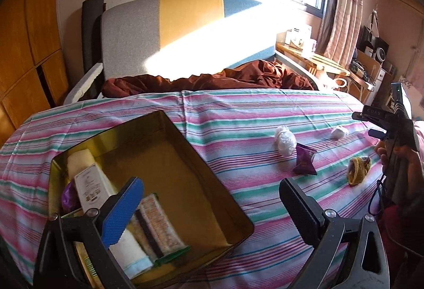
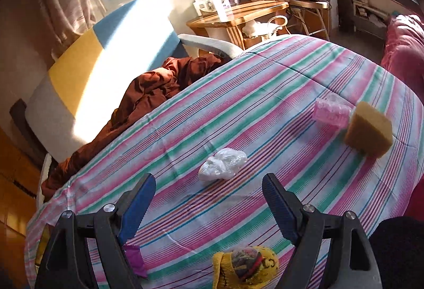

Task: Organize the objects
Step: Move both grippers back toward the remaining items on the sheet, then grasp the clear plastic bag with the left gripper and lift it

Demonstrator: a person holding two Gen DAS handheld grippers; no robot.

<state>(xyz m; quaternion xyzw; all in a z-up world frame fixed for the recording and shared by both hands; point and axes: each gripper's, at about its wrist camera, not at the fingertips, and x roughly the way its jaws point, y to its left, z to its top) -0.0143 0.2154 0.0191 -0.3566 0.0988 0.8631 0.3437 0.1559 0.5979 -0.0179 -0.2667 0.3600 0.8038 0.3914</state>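
Observation:
An open gold tin [image 1: 201, 161] sits on the striped bedspread and holds a white bottle [image 1: 90, 188], rolled cloths and a packet. My left gripper [image 1: 212, 212] hangs open and empty over the tin's near right corner. On the cover to the right lie a white plastic bundle [image 1: 285, 140], a purple packet [image 1: 304, 159] and a yellow knitted pouch [image 1: 357, 169]. My right gripper [image 2: 209, 207] is open and empty above the cover. The yellow pouch [image 2: 246, 267] lies below, between its fingers, and a crumpled white plastic bag [image 2: 222, 164] lies just ahead.
Pink plastic cups [image 2: 331, 111] and a yellow sponge [image 2: 369, 130] rest at the cover's right side. A brown blanket [image 2: 148, 93] is bunched at the headboard. A pink quilt [image 2: 402, 42] lies at the right edge, and a wooden side table [image 2: 238, 13] stands beyond.

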